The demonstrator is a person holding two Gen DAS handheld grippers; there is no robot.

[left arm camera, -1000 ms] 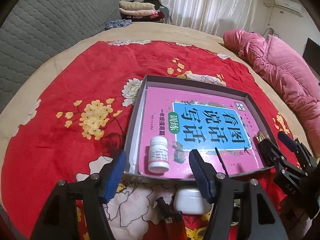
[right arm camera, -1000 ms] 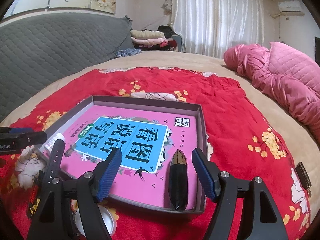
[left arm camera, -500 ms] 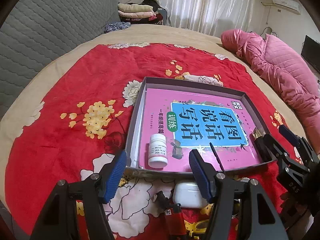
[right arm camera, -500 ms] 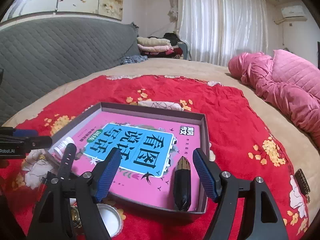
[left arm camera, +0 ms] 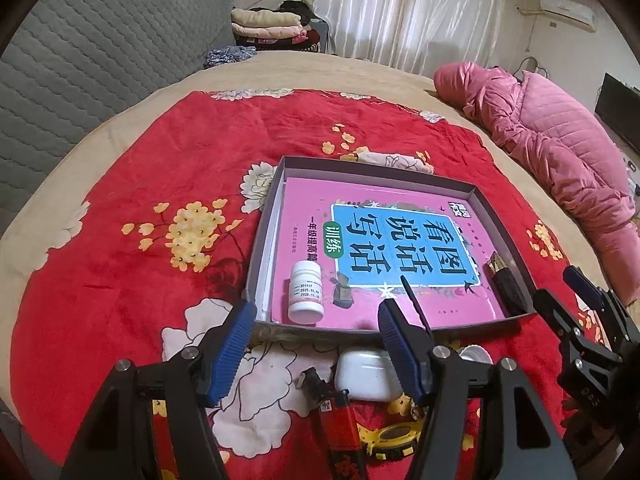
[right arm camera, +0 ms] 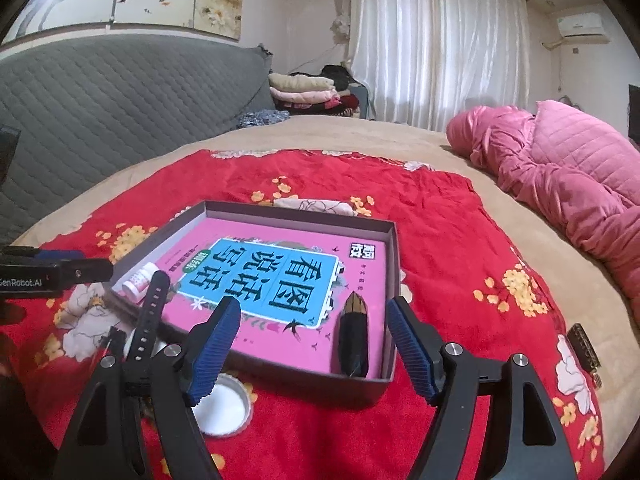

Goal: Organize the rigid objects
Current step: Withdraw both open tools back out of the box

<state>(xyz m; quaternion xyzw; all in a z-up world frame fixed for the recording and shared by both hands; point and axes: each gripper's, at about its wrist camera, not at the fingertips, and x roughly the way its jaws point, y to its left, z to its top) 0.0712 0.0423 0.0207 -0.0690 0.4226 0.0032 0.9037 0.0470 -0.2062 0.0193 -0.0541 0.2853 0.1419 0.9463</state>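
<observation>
A grey shallow box (left arm camera: 502, 222) (right arm camera: 394, 256) lies on the red flowered blanket with a pink and blue book (left arm camera: 400, 240) (right arm camera: 280, 276) inside. A white pill bottle (left arm camera: 306, 298) (right arm camera: 138, 278) and a dark pointed object (left arm camera: 506, 286) (right arm camera: 353, 338) lie on the book. In front of the box lie a white case (left arm camera: 366, 374), a red lighter (left arm camera: 338, 424), a yellow watch (left arm camera: 394, 438) with a black strap (right arm camera: 150, 320), and a white lid (right arm camera: 222, 406). My left gripper (left arm camera: 318, 350) is open and empty above these. My right gripper (right arm camera: 314, 348) is open and empty at the box's near right corner.
A pink quilted coat (left arm camera: 560, 148) (right arm camera: 568, 184) lies on the bed at the right. A grey quilted headboard (left arm camera: 80, 80) stands at the left. Folded clothes (right arm camera: 304, 92) are stacked at the back. A small dark item (right arm camera: 584, 346) lies on the blanket at the right.
Both grippers have drawn back and up from the box, so the items in front of it show more fully. Nothing was picked up; objects in the box have not moved.
</observation>
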